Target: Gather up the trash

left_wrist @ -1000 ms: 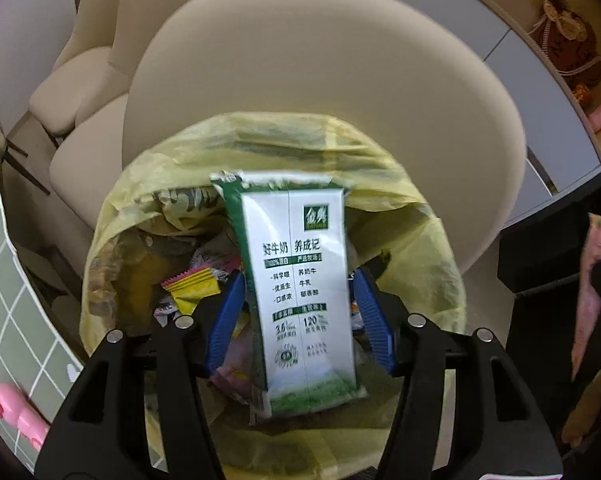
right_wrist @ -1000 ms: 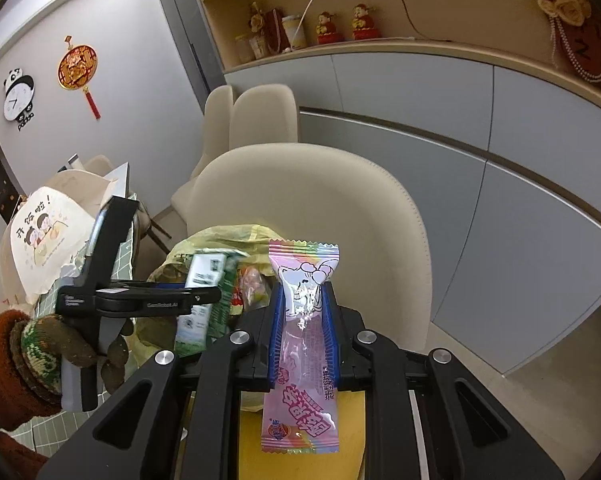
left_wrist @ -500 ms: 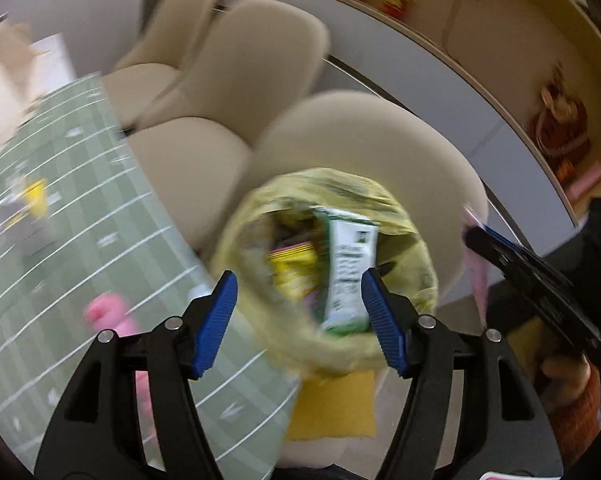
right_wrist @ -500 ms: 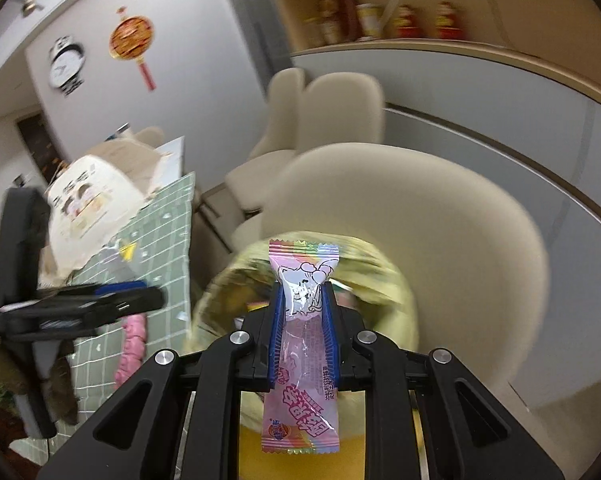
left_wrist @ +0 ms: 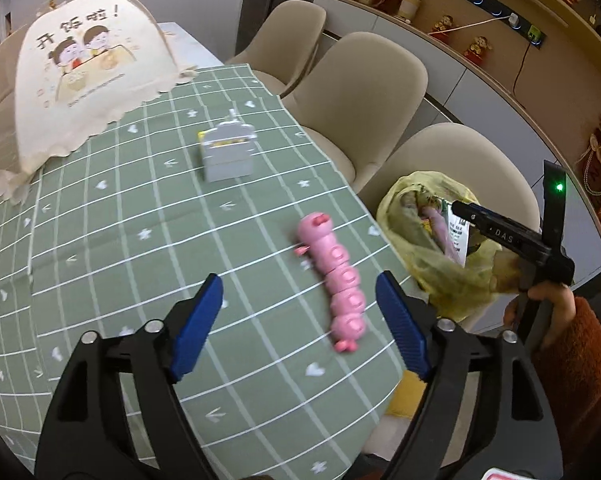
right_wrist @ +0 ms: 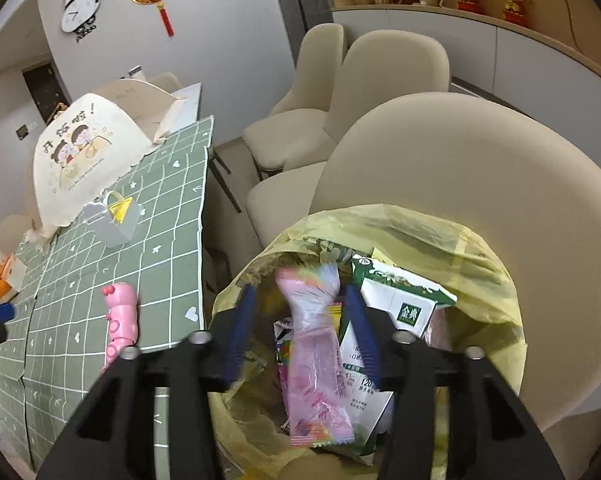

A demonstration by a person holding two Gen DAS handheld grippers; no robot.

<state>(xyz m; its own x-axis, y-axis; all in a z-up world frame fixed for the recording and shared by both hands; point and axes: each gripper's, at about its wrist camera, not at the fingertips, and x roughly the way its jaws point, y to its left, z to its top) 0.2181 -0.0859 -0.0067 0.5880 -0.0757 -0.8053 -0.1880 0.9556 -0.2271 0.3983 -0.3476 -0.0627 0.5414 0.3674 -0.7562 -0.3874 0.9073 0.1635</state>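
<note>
My right hand-held gripper (right_wrist: 300, 336) is opening over the yellow bag (right_wrist: 480, 248) to drop the pink wrapper (right_wrist: 316, 356) (left hand-held gripper (left_wrist: 300, 320) opening, empty).

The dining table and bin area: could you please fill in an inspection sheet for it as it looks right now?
Surface: table under a green checked cloth.
Job's things: yellow-lined bin beside the table holds a milk carton; pink wrapper between the right pads, untouched, over the bin.
Clutter: pink toy, grey box, food cover on the table.
Grippers: left gripper empty over the table, opening; right gripper opening.
Cables: white and black leads at the wall power strip.
Surroundings: beige chairs, cabinets, shelf ornaments.
</note>
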